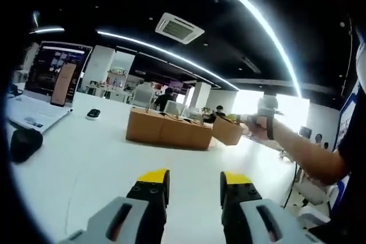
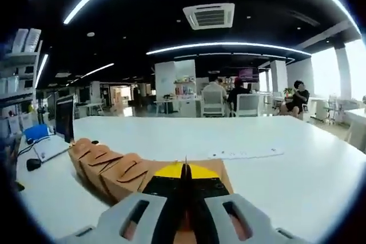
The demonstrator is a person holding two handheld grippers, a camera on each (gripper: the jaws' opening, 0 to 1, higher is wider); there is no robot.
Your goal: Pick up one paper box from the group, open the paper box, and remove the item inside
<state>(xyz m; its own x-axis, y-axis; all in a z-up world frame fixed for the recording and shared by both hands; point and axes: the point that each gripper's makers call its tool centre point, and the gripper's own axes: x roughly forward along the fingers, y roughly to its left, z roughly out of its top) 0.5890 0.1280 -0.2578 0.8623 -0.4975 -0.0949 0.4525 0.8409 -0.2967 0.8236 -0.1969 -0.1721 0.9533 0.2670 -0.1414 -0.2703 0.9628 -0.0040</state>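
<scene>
Boxes (image 1: 168, 130) of brown paper sit in a row on the white table (image 1: 86, 164), well ahead of the left hand-held gripper (image 1: 194, 184). Its two yellow-tipped jaws stand apart with nothing between them, so it is open and holds nothing. Off to its left lie a laptop (image 1: 43, 92), a small dark mouse (image 1: 93, 113) and a black thing at the table edge that I cannot name.

To its right, one more brown box (image 1: 227, 131) stands apart from the row, and the person's arm (image 1: 303, 152) reaches out to it with the right hand-held gripper (image 1: 264, 110).

In the right gripper view, the right hand-held gripper (image 2: 185, 178) has its jaws pressed tight together, with just a thin line between them. A brown box (image 2: 220, 170) sits right at its yellow tips, and the row of boxes (image 2: 106, 167) curves away to its left. The jaws seem to pinch the box edge, but the pictures do not show it clearly, so I cannot be sure.

I think the step now is to pick one box out of the group. To do it well, the right one should keep a firm pinch and lift slowly, straight up, so the neighbours do not tip. The left one should come closer, stay open, and get ready to grab the other side, so the flap can be pulled open next.
</scene>
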